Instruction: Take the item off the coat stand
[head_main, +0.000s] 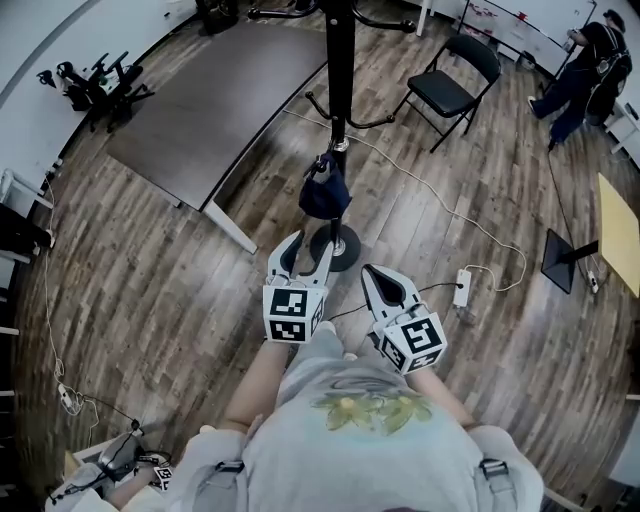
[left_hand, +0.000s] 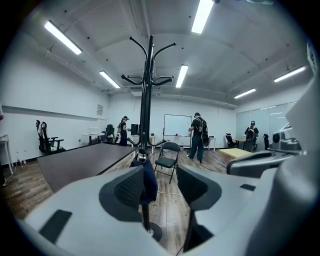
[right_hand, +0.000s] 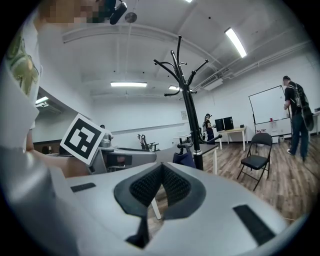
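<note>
A black coat stand rises in front of me, its round base on the wood floor. A navy blue item hangs from one of its low hooks. My left gripper points at the stand with its jaws open. In the left gripper view the navy item shows in the gap between the pads, partly hidden by the left pad, and neither pad presses on it. My right gripper is held beside the left one, shut and empty, with the stand ahead of it.
A dark table stands to the left of the stand and a black folding chair to its right. A power strip and its cable lie on the floor. A person stands at the far right.
</note>
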